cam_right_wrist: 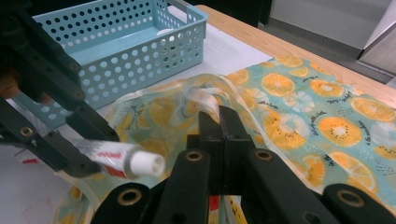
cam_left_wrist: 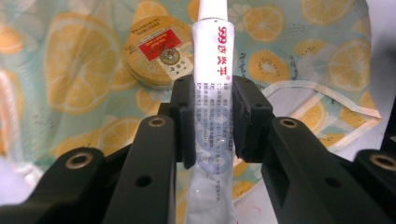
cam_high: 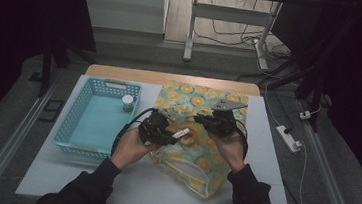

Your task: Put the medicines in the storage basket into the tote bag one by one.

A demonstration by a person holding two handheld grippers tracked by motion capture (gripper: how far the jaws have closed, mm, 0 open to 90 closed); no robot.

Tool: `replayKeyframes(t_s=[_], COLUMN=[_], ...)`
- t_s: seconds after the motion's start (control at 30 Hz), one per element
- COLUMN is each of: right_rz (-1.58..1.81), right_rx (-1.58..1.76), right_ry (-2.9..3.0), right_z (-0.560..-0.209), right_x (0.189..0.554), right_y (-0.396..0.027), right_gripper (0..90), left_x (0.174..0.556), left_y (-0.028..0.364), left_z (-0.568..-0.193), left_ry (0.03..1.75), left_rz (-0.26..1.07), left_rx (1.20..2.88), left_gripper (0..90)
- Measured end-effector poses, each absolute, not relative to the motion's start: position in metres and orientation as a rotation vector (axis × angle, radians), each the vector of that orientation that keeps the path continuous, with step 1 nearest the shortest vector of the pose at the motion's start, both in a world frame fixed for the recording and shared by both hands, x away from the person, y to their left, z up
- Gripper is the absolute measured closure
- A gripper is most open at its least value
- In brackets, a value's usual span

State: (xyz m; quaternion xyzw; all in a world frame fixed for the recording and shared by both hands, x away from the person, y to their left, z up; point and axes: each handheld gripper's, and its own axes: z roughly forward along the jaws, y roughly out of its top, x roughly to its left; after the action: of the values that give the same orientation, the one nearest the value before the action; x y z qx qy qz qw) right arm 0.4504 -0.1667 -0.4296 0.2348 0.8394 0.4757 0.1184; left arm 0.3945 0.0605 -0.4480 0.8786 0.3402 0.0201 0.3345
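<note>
The left gripper (cam_high: 166,133) clamps a white ointment tube (cam_left_wrist: 212,93) between its jaws, holding it in the air over the mouth of a lemon-print bag (cam_high: 201,134) lying on the table (cam_high: 274,156). The right gripper (cam_high: 212,121) has its jaws pinched tight on the bag's rim (cam_right_wrist: 205,100), lifting the edge so the mouth gapes. Inside the bag sits a round tin (cam_left_wrist: 156,51) with a red label. Off to the left stands a blue basket (cam_high: 74,122) with a small jar (cam_high: 127,102) in it.
</note>
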Motion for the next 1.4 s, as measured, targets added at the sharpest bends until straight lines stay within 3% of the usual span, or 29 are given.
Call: replayKeyframes(t_s=[0.67, 1.4], right_rz=[1.388, 1.384], right_rx=[0.683, 0.671], right_ry=[2.464, 2.478], right_z=[-0.431, -0.434], right_x=[0.451, 0.450], right_y=[-0.165, -0.161], right_gripper=[90.0, 90.0], left_x=[0.426, 0.460], left_y=[0.036, 0.042], left_z=[-0.469, -0.485], left_ry=[0.943, 1.130], left_rz=[0.081, 0.154], left_rx=[2.301, 2.291], left_gripper=[71.9, 71.8])
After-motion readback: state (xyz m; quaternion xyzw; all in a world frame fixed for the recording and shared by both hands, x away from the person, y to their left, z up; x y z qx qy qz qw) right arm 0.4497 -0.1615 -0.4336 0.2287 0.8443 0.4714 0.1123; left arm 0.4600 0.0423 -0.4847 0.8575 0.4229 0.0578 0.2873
